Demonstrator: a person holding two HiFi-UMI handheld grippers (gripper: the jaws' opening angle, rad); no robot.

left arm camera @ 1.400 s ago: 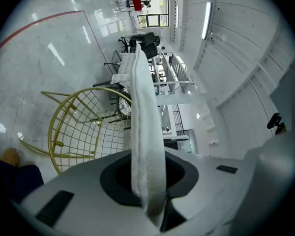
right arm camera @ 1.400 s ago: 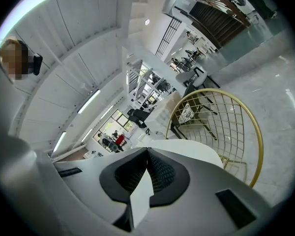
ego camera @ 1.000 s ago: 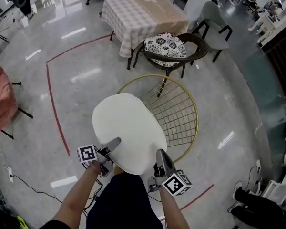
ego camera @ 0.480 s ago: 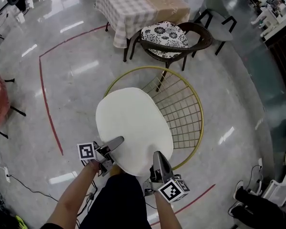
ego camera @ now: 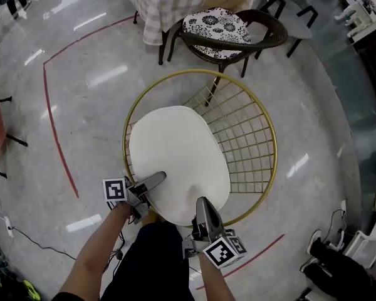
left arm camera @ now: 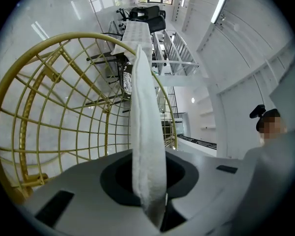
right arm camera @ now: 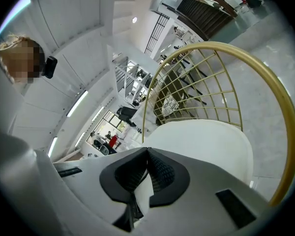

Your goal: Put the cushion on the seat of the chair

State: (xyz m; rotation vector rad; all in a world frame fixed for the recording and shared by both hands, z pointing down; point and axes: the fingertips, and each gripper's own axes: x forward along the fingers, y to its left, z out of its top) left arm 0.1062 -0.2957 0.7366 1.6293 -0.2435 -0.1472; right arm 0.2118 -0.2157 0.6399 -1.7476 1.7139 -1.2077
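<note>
Pinching the near edge of the white cushion (ego camera: 175,155), the left claw (ego camera: 155,180) and right claw (ego camera: 201,205) hold it over the gold wire chair (ego camera: 267,125); it looks light, soft and floppy.

White cushion (ego camera: 175,155), gold wire chair (ego camera: 247,140), checked tablecloth (ego camera: 156,5).

**Head view.** Bright, even indoor light from above. The glossy pale grey stone floor (ego camera: 81,124) carries white glare streaks. Shadows round the gold wire chair (ego camera: 247,140) are faint and soft. The white round fabric cushion (ego camera: 175,155) is close to overexposure, its surface almost without detail.

**Gripper views.** Strong fisheye bending of straight lines, with black vignette at the corners. A long ceiling strip lamp (left arm camera: 220,6) glows white. The cushion edge nearest the lens is out of focus.
</note>
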